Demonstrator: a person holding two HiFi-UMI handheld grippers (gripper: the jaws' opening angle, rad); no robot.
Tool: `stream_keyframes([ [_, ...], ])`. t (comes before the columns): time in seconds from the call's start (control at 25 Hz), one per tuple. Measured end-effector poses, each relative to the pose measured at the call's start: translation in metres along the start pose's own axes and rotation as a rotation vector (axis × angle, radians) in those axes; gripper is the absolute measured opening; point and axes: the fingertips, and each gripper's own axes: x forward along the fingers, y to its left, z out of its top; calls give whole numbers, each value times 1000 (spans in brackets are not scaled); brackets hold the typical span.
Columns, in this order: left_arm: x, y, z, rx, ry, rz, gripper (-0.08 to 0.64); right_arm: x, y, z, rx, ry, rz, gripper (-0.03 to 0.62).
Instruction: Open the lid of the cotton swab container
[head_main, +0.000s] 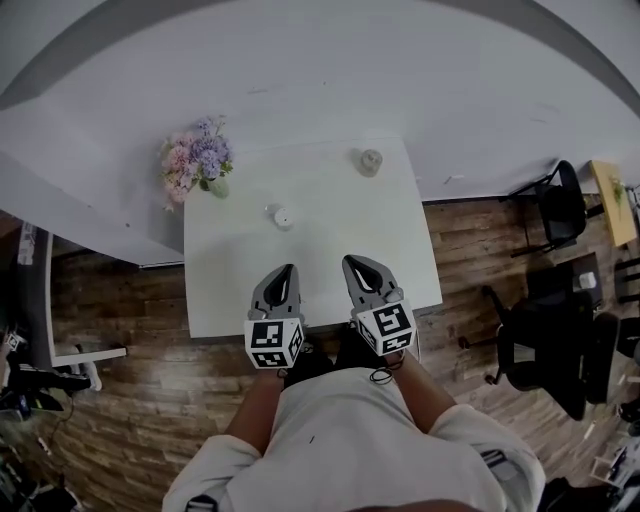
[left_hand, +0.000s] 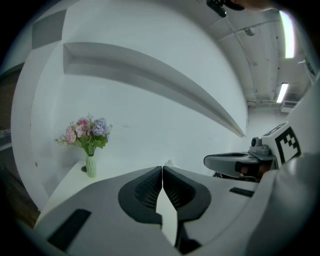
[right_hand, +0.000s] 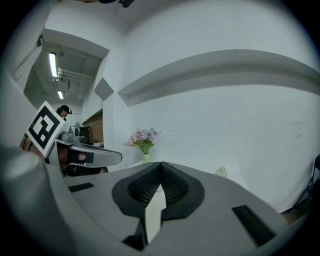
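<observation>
Left claw (head_main: 287, 270) and right claw (head_main: 353, 262): both pressed fully together, nothing held.
I read the white bench (head_main: 335, 225) from the left: a vase of flowers (head_main: 200, 165) stands at the far left corner. The left claw hangs over the near edge, its jaws meeting with nothing between them. The cotton swab container (head_main: 281, 216) stands mid-bench, ahead of the left claw and well apart from it. The right claw sits beside the left, equally empty. A small jar (head_main: 371, 161) stands near the far right edge.
</observation>
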Motion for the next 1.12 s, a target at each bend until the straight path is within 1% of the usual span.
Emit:
stream_keyframes([
  [0.08, 0, 2, 18, 26, -38, 29, 21, 1, -9, 14, -11, -28, 4, -3],
  [0.28, 3, 6, 61, 54, -123, 91, 21, 2, -36, 51, -49, -88, 18, -3],
  [0.36, 6, 2, 73, 65, -147, 114, 21, -2, -48, 61, -63, -110, 22, -3],
  [0.44, 10, -4, 81, 57, -162, 127, 21, -7, -59, 69, -70, -122, 32, -3],
  [0.56, 18, -9, 88, 48, -170, 149, 21, -8, -72, 79, -64, -143, 55, -3],
  [0.72, 28, -22, 92, 73, -161, 167, 21, -9, -85, 85, -63, -163, 71, -3],
  [0.96, 50, -33, 92, 66, -149, 210, 21, -4, -115, 81, -33, -152, 113, -3],
  [1.12, 62, -41, 87, 65, -136, 241, 21, 0, -129, 76, -39, -140, 147, -3],
])
